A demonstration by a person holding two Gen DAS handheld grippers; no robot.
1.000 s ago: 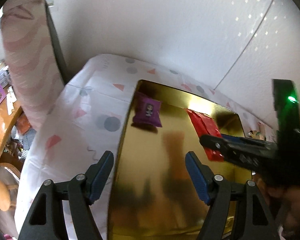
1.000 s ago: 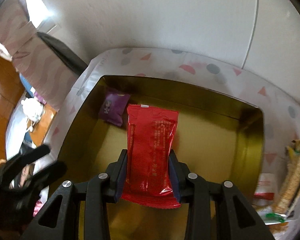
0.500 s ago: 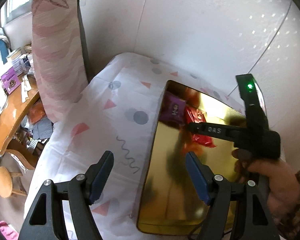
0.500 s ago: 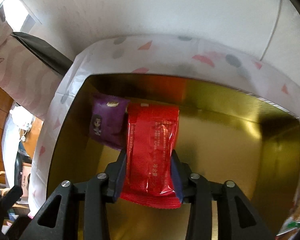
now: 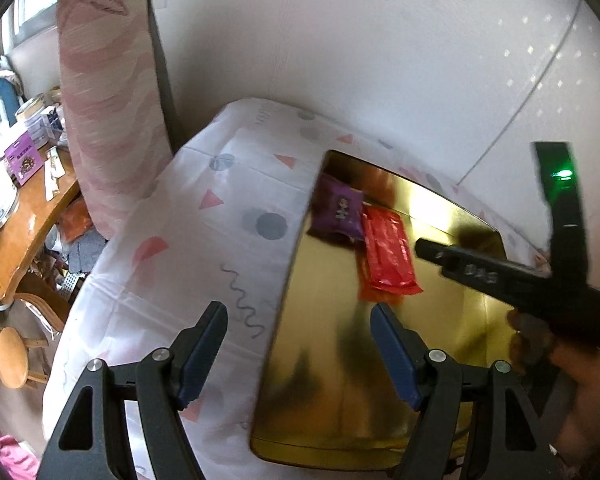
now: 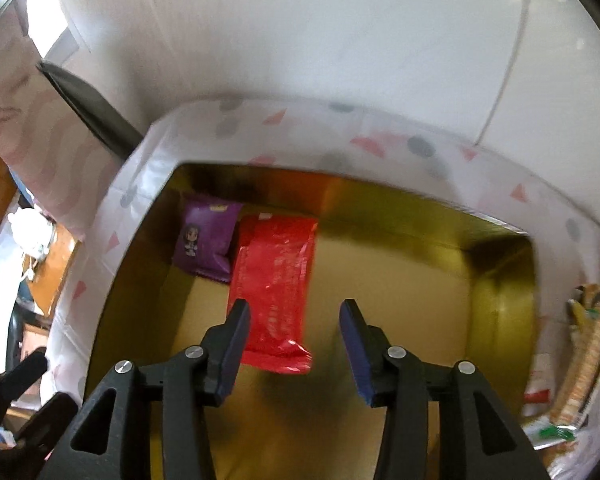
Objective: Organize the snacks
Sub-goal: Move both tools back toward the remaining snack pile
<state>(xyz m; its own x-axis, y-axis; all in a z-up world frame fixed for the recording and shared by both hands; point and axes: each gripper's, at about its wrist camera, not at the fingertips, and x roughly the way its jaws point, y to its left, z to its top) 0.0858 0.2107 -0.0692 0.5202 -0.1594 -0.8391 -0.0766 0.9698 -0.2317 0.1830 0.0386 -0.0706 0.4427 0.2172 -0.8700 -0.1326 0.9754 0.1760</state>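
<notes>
A gold tin box [image 6: 500, 304] [image 5: 324, 400] stands on the patterned tablecloth. Inside it a red snack packet [image 6: 274, 280] [image 5: 388, 254] lies flat beside a purple snack packet [image 6: 206, 240] [image 5: 338, 210] at the far left corner. My right gripper [image 6: 294, 320] hovers over the tin with its jaws opening; the red packet lies below and ahead of them, free of the pads. In the left wrist view the right gripper shows as a dark body held by a hand [image 5: 548, 344]. My left gripper [image 5: 298, 328] stands open and empty over the tin's left rim.
More wrapped snacks [image 6: 584, 344] lie on the tablecloth [image 5: 188, 248] right of the tin. White walls rise close behind. Left of the table are a pink curtain [image 5: 108, 92], a wooden desk [image 5: 16, 236] with clutter and a stool [image 5: 14, 356].
The right gripper carried the red packet beside the purple one, opened and drew back, leaving it on the tin's floor. The left gripper stayed open, its view shifting slightly.
</notes>
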